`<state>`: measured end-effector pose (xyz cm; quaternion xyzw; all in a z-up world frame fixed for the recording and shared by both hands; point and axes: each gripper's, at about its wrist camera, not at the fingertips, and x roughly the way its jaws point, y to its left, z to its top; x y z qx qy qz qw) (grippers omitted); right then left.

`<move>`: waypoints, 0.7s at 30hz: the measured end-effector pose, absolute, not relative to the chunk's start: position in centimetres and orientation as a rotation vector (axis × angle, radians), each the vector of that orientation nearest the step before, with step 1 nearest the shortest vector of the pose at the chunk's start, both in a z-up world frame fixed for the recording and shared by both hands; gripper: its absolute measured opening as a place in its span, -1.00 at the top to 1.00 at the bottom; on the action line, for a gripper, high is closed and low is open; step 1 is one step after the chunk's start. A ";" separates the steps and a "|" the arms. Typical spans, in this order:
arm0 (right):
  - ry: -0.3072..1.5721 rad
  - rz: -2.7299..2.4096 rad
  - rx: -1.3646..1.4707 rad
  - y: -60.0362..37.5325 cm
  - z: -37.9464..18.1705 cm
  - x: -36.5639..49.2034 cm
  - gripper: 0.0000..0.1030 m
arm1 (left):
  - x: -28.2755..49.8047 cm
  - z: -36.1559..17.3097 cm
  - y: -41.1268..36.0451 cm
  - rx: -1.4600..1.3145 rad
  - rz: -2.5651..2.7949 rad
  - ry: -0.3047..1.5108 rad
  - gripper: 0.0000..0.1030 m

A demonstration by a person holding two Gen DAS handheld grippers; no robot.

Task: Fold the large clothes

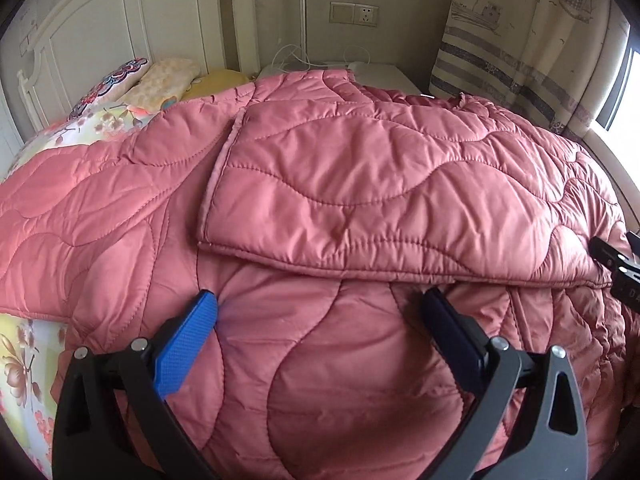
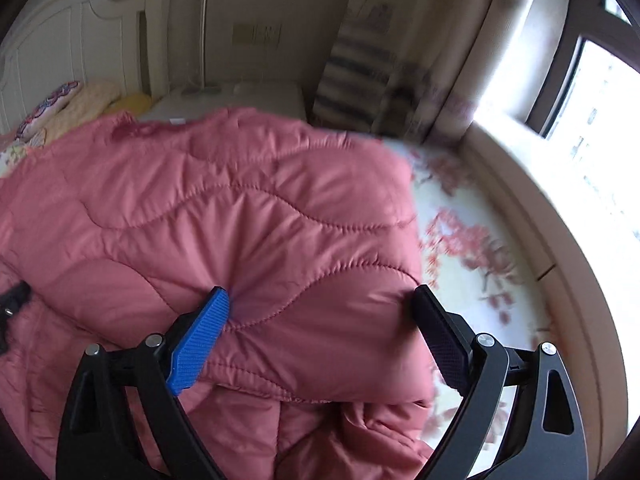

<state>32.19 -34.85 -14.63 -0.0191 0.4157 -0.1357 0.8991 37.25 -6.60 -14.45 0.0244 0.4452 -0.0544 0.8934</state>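
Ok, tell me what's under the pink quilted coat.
The pink quilted coat lies on a floral bedsheet, visible past its edges; pillows sit beyond it. Anything beneath its middle is covered.

Right gripper (image 2: 320, 308) points down at a pink quilted coat (image 2: 224, 216) spread on a bed, jaws wide apart, blue pad (image 2: 200, 344) on the left and dark pad (image 2: 440, 340) on the right, both tips touching the puffy fabric without pinching it. Coat's folded edge lies just below the pads; floral bedsheet (image 2: 472, 240) shows to the right, blurred. White headboard (image 2: 80, 48), pillows (image 2: 72, 100), striped curtain (image 2: 360, 72) and bright window (image 2: 592, 92) sit behind; a black gripper part (image 2: 14, 300) pokes in at left edge.
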 end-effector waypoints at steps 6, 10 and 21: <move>0.829 -0.294 -0.059 -35.0 -13.9 31.9 -0.76 | 37.2 -14.4 -6.7 0.054 -0.111 0.924 -0.96; 0.823 -0.289 -0.059 -35.1 -14.2 32.0 -0.77 | 37.2 -14.4 -6.7 0.055 -0.110 0.924 -0.96; 0.822 -0.283 -0.044 -35.2 -14.3 31.9 -0.77 | 37.2 -14.4 -6.8 0.054 -0.110 0.924 -0.96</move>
